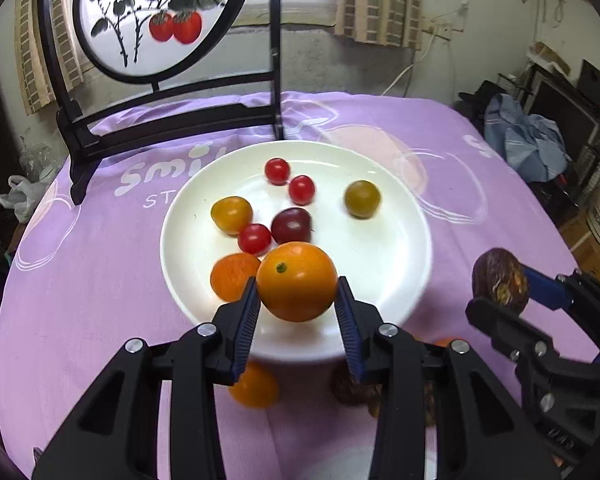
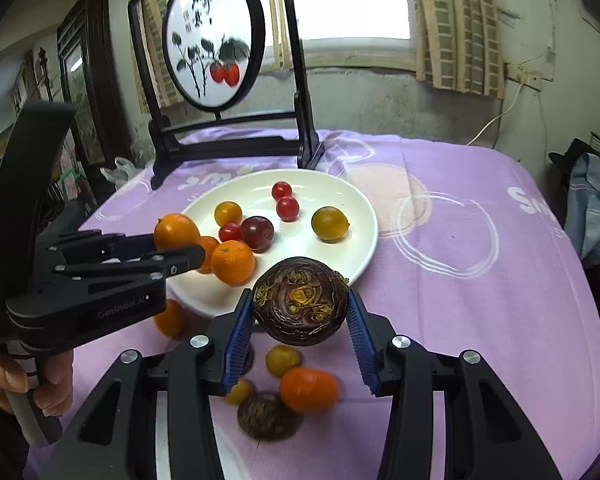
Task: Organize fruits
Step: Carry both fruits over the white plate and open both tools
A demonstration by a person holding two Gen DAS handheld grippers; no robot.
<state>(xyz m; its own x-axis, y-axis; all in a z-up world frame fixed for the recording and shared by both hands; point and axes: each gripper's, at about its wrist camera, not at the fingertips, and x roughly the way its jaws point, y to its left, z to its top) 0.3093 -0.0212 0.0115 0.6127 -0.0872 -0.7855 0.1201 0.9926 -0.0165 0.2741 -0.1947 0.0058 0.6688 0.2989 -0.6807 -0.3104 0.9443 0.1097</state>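
The left gripper (image 1: 297,292) has its ribbed blue jaws closed on a smooth round orange fruit (image 1: 297,280), held above the near edge of the white plate (image 1: 380,264). The right gripper (image 2: 300,320) clamps a dark, rough, flattened brown fruit (image 2: 300,306) just in front of the plate. The glossy plate holds small red, yellow and purple tomatoes. It stands on the counter under a purple cloth (image 2: 480,300).
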